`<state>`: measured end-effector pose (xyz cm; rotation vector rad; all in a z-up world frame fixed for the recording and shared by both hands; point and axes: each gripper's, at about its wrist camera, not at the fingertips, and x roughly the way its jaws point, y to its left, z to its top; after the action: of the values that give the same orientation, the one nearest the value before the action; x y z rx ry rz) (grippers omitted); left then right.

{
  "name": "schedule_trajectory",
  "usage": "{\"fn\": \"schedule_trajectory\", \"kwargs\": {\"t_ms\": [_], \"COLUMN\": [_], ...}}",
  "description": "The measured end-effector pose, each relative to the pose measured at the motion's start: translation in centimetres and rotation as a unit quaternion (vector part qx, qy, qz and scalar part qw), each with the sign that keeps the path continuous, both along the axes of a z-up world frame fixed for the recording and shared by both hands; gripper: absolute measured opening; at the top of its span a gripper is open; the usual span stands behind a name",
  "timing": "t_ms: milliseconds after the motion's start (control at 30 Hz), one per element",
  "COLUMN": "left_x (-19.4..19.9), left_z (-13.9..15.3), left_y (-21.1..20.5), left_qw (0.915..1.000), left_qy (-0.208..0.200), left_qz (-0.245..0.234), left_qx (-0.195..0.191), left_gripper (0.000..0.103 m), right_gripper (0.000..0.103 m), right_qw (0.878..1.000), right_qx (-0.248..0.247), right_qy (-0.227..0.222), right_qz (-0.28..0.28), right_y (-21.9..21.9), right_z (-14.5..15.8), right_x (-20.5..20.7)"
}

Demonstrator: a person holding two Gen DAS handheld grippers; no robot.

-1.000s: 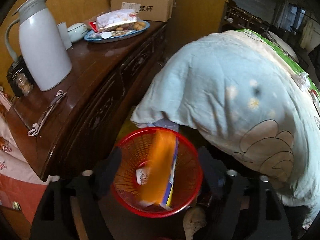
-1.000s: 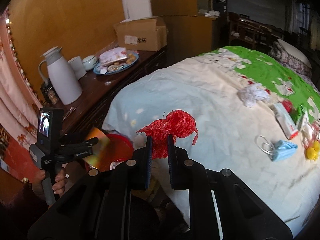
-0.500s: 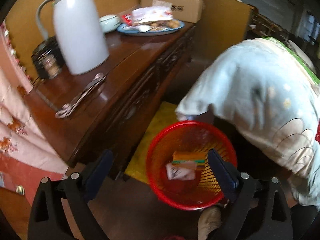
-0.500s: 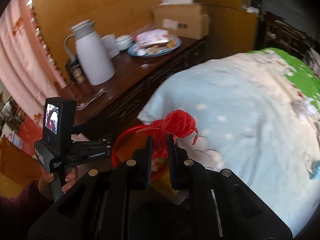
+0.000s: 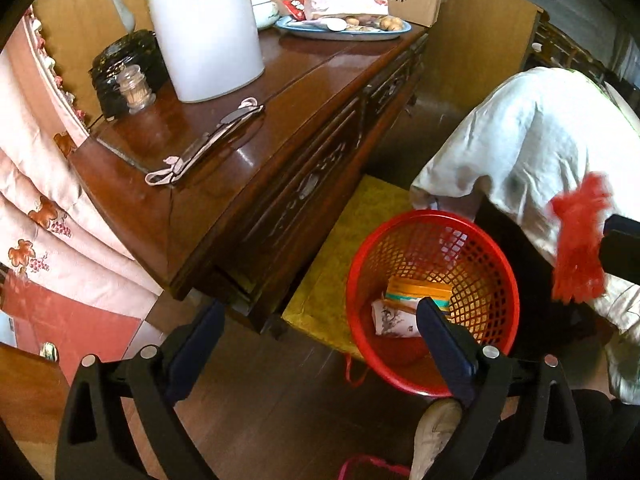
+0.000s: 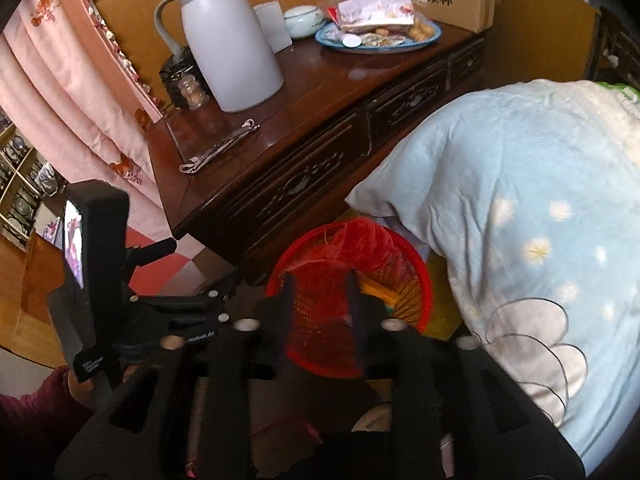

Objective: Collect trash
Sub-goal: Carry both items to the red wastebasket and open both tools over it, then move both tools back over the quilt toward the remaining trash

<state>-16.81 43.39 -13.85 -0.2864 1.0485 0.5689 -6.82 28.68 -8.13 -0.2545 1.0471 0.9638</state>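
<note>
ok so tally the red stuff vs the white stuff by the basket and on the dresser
red: 2, the basket and the mesh net over it, between the opening jaws of the right tool
white: 3, the jug, the small bowl and the packet in the basket
total: 5

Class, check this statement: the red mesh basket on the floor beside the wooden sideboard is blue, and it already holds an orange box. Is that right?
Not quite. The basket is red, not blue, as the left wrist view shows. The rest stands: it sits on the floor beside the wooden sideboard and already holds an orange box.
</note>
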Motion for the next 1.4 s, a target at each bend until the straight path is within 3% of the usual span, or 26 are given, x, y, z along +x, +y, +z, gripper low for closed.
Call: {"fn": "schedule_trajectory", "kwargs": {"t_ms": [67,367,767,1167,1400], "left_x": [-0.1,0.4,1.4,3.4,6.6], "left_z": [-0.1,1.5,6.6,12.2,13.8], "left_y": [0.1,-1.3,-5.8,-15.0,-22.5], "left_qw": [1.0,0.9995,0.9961,0.984,0.9692], "left_qy": [0.0,-0.004,-0.032,-0.066,-0.078], "left_qz": [-0.001,-0.017,-0.052,-0.135,-0.22], "left_qx": [0.0,0.024,0.064,0.095,0.08], "left_gripper": [0.095,0.096,0.097,0.097,0.097], "right_gripper": [0.049,0.049,0.051,0.057,0.059], "right_qw": [1.0,0.999,0.994,0.975,0.952], "right_qx": [0.008,0.032,0.074,0.118,0.126], "right_qy": [-0.005,-0.014,-0.046,-0.092,-0.114], "right_qz": [0.001,-0.008,-0.06,-0.162,-0.257], "right_y": [-0.2,-2.0,-8.6,-21.0,-31.4], "right_z": [0.4,2.2,6.3,9.8,9.8], "right_x": [-0.1,0.1,-0.2,-0.3,-0.3]}}
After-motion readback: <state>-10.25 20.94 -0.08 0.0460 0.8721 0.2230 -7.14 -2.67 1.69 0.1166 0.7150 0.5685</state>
